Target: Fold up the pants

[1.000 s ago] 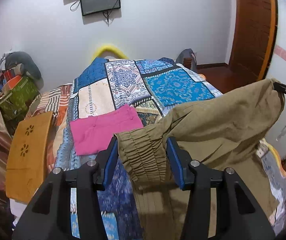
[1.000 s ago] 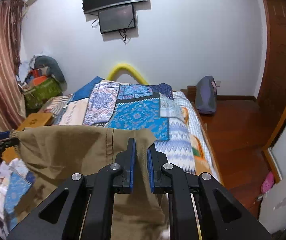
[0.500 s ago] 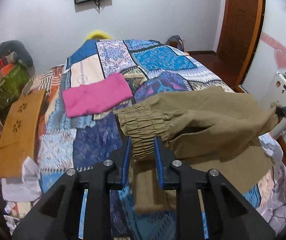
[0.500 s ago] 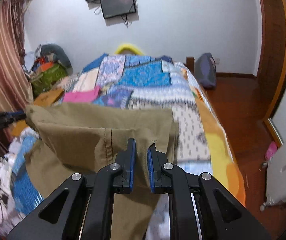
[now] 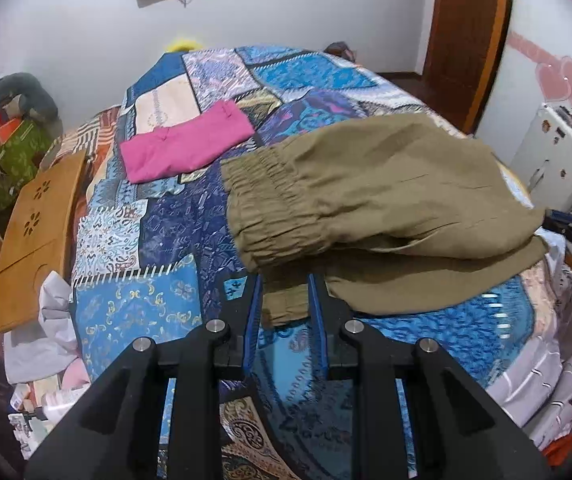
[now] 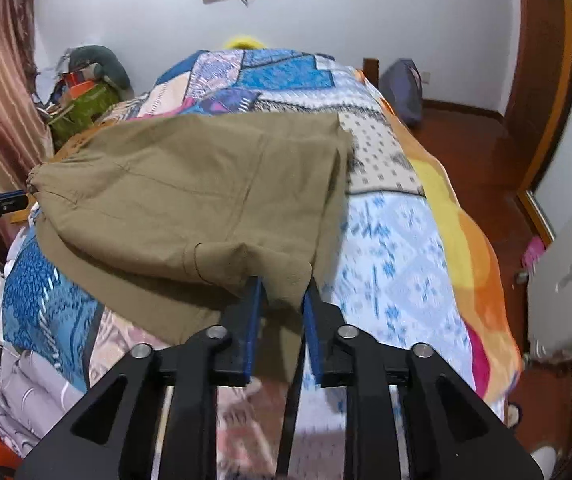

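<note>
The olive-brown pants (image 5: 370, 200) lie folded over on the patchwork bedspread (image 5: 157, 236), the gathered elastic waistband at the left. My left gripper (image 5: 285, 280) is open, its blue pads either side of the lower cloth edge just below the waistband. In the right wrist view the pants (image 6: 189, 196) spread across the bed's near left. My right gripper (image 6: 282, 286) is open, its pads straddling the folded corner of the pants. Each gripper's tip shows at the edge of the other's view.
A folded pink garment (image 5: 185, 148) lies farther up the bed. A wooden lap tray (image 5: 33, 232) leans at the bed's left side beside piled bags (image 5: 13, 148). A white cabinet (image 5: 558, 168) stands on the right. The wooden floor and a grey bag (image 6: 406, 88) lie beyond the bed.
Both grippers lowered the pants onto the bed and opened, letting go of the cloth. The top layer now lies folded over the lower one.
</note>
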Tool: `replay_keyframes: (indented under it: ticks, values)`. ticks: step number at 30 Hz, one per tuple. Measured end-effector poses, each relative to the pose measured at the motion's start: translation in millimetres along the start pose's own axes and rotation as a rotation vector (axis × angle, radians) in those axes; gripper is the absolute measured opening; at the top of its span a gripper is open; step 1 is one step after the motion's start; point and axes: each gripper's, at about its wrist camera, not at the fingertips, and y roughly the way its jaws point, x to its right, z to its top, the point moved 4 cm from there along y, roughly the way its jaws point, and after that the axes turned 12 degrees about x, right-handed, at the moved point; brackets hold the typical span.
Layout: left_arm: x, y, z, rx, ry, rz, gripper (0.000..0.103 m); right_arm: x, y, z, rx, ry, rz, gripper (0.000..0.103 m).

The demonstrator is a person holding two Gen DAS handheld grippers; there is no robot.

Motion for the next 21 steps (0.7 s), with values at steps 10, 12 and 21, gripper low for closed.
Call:
replay_keyframes:
  ticks: [10, 12, 21]
  values:
    - [45.6, -26.8, 34.1, 0.132, 0.155, -0.036, 0.058, -23.8, -37.2, 23.3, 0.116, -0.065, 0.008, 0.044]
    - [57.0, -20.1, 31.9, 0.125, 0.203, -0.037, 0.065, -34.7, -35.8, 29.9, 0.123, -0.067, 0.041, 0.045]
    - [92.8, 8.1, 7.2, 0.123, 0.430, -0.045, 0.065, -88.8, -15.4, 24.1, 0.105, -0.150, 0.153, 0.064]
